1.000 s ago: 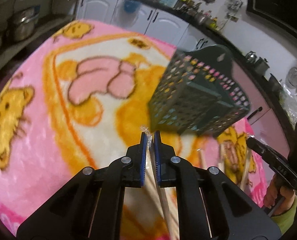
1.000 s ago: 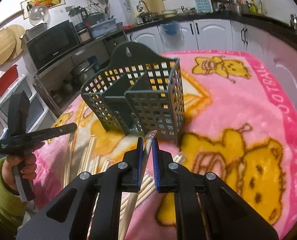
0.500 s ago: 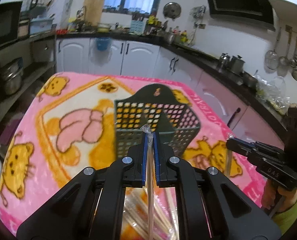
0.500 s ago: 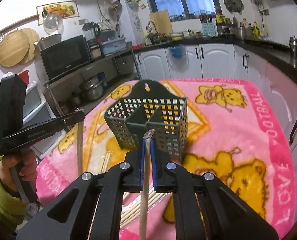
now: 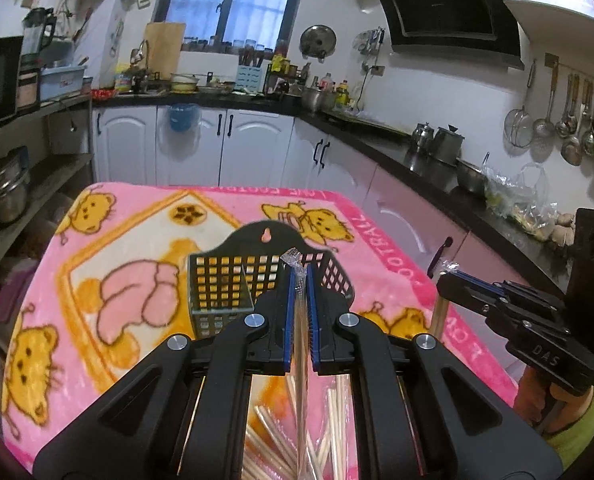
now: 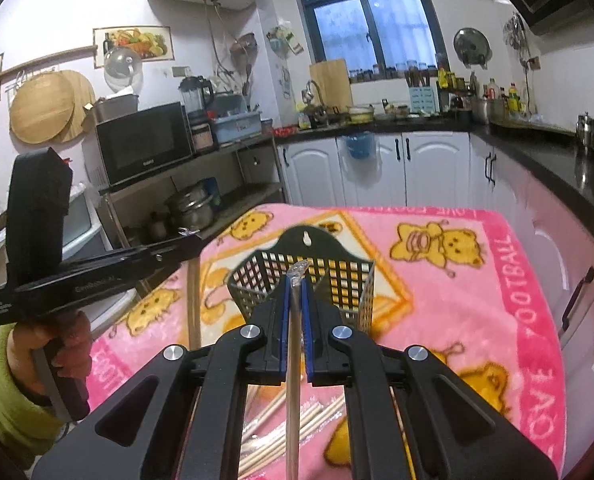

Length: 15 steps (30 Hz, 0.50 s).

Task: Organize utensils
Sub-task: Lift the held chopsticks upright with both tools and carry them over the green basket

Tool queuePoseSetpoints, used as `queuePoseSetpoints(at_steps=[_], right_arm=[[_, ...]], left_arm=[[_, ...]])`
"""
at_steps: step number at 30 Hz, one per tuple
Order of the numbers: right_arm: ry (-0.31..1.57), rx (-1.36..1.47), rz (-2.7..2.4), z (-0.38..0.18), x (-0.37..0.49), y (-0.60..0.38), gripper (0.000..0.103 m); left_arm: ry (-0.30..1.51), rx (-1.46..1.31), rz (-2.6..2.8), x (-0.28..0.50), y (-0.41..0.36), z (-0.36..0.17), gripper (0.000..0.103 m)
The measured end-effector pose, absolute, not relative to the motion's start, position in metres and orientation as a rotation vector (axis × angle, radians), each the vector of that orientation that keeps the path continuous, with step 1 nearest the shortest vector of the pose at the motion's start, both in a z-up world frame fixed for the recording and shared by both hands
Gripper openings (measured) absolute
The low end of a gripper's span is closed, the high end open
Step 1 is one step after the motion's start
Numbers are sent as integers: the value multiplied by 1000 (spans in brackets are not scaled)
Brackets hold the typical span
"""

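Both claws (left [image 5: 301, 276], right [image 6: 295, 280]) pinch wrapped chopsticks [image 5: 299, 320].

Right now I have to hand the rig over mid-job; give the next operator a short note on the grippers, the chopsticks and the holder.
Left gripper: shut on a wrapped chopstick, raised before the holder.
Right gripper: shut on another wrapped chopstick, likewise raised.
Holder stands upright on the pink blanket; what shows of it looks empty.
Loose chopsticks lie on the blanket under the grippers.
Left: drop both in, then fetch the rest.
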State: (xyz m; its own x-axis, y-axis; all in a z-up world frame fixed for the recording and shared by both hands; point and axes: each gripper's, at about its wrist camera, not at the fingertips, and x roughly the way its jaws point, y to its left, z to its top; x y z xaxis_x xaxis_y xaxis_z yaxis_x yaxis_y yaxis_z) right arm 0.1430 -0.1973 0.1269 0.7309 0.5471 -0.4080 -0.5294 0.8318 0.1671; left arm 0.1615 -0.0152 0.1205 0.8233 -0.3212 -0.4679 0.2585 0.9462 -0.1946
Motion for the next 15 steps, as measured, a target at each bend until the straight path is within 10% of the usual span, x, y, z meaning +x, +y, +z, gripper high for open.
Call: queuePoseSetpoints(at_steps=[15], right_arm=[[361,68,589,172,160,-193,6]], left_arm=[[418,-122,-281,182,-14,167,3]])
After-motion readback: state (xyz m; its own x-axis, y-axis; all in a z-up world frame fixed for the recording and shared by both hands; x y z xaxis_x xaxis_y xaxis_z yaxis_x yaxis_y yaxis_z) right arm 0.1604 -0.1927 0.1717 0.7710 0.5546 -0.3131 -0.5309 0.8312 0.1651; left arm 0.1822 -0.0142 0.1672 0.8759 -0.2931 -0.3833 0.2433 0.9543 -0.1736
